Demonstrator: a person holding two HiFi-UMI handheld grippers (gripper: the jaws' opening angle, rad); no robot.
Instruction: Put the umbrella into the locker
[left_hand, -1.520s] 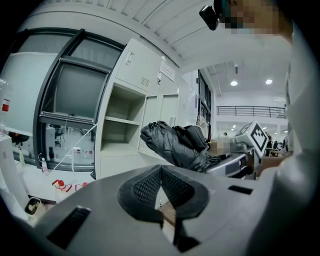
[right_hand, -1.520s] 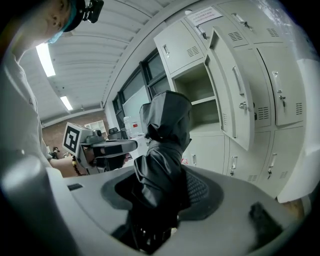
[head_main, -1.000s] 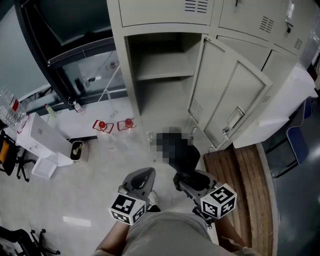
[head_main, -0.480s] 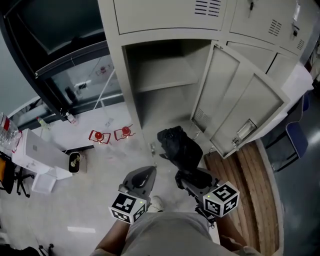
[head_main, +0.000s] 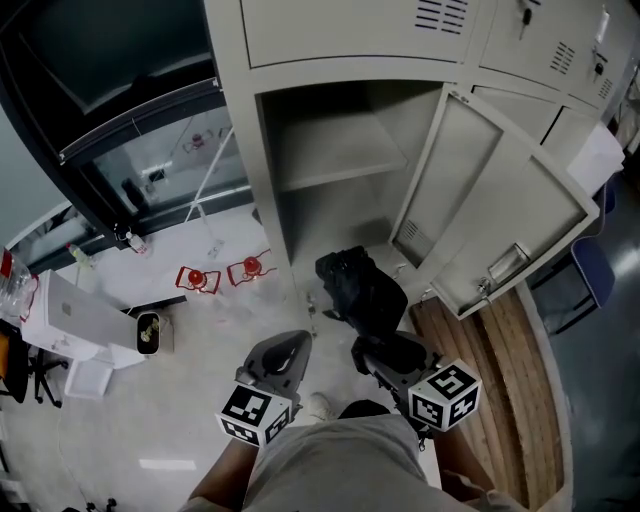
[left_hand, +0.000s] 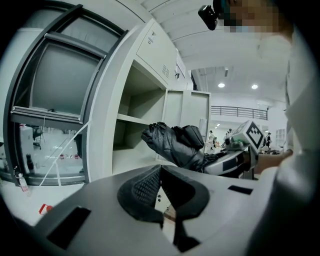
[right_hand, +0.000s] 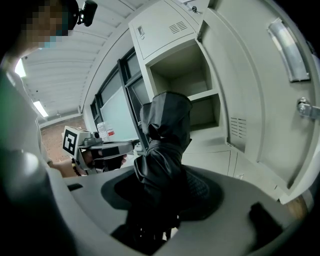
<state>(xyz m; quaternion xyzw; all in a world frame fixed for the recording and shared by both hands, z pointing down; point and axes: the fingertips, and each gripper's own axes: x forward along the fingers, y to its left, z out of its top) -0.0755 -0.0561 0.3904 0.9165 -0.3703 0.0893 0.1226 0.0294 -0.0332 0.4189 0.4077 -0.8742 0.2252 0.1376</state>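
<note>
A folded black umbrella (head_main: 362, 290) sticks forward out of my right gripper (head_main: 376, 346), whose jaws are shut on its lower part. Its tip points at the beige locker (head_main: 262, 160), in front of the open compartment with one shelf (head_main: 340, 150); the door (head_main: 500, 205) is swung out to the right. In the right gripper view the umbrella (right_hand: 162, 145) fills the space between the jaws of that gripper (right_hand: 161, 192). My left gripper (head_main: 296, 344) hovers beside it on the left, shut and holding nothing; its pads (left_hand: 145, 187) meet at the tip of the left gripper (left_hand: 160, 168).
A wooden slatted platform (head_main: 485, 350) lies at the right under the open door. A white box (head_main: 85, 315) and two red objects (head_main: 200, 278) sit on the floor at the left, by a dark-framed glass wall (head_main: 120, 120). A blue chair (head_main: 597, 270) stands far right.
Both grippers and the umbrella have moved forward toward the open locker, which now looks nearer. The grip on the umbrella is unchanged.
</note>
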